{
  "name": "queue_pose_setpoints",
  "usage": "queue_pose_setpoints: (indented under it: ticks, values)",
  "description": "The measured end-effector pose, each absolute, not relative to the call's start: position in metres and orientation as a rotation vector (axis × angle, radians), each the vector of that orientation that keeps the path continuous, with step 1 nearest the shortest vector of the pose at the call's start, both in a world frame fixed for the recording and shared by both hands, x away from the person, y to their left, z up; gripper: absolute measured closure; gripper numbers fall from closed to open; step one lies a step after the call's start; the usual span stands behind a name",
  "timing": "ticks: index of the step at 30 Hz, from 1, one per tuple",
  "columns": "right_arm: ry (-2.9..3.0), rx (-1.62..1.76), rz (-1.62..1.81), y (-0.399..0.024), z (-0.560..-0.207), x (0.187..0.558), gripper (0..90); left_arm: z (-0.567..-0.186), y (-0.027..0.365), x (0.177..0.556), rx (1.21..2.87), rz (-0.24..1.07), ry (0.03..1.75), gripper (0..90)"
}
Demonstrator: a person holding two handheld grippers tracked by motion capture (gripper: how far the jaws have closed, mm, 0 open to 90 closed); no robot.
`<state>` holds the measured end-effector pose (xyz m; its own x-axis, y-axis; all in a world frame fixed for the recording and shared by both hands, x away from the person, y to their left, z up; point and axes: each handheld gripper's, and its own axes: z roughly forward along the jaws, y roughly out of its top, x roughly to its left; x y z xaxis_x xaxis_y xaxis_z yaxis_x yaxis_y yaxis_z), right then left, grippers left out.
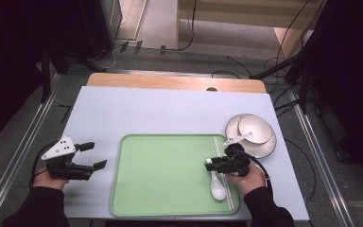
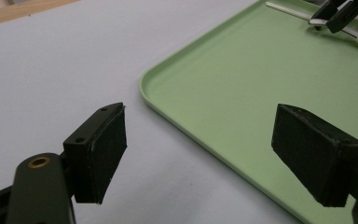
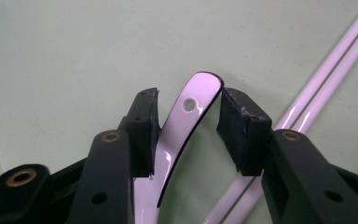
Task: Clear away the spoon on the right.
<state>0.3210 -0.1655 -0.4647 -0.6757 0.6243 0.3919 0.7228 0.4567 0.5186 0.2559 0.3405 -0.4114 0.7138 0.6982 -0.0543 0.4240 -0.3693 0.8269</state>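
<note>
A white spoon [image 1: 217,188] lies on the green tray [image 1: 160,175], bowl toward the front edge. My right gripper [image 1: 211,165] is low over its handle. In the right gripper view the handle [image 3: 179,135] runs up between the jaws of the right gripper [image 3: 191,105]; it lies against the left pad [image 3: 144,130] with a gap to the right pad, so the gripper is open. My left gripper [image 1: 96,154] rests on the white table left of the tray. Its jaws [image 2: 205,149] stand wide open with nothing between them.
White chopsticks [image 1: 216,144] lie along the tray's right side, right of the spoon [image 3: 326,74]. A white bowl [image 1: 255,128] sits on a plate [image 1: 264,147] off the tray's far right corner. The tray's middle is bare.
</note>
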Motion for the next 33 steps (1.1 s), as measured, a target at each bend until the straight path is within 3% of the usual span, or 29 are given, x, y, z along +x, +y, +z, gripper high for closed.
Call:
queue_pose_setpoints:
  ticks: [8, 33]
  values:
    - [-2.546, -1.216, -1.031, -0.165, -0.462, 0.322, 40.8, -0.411, 0.341, 0.256, 2.016, 0.384, 0.856, 17.9]
    - [-2.51, -1.302, -1.298, -0.2, -0.414, 0.327, 37.6, -0.412, 0.341, 0.256, 2.005, 0.385, 0.858, 17.9]
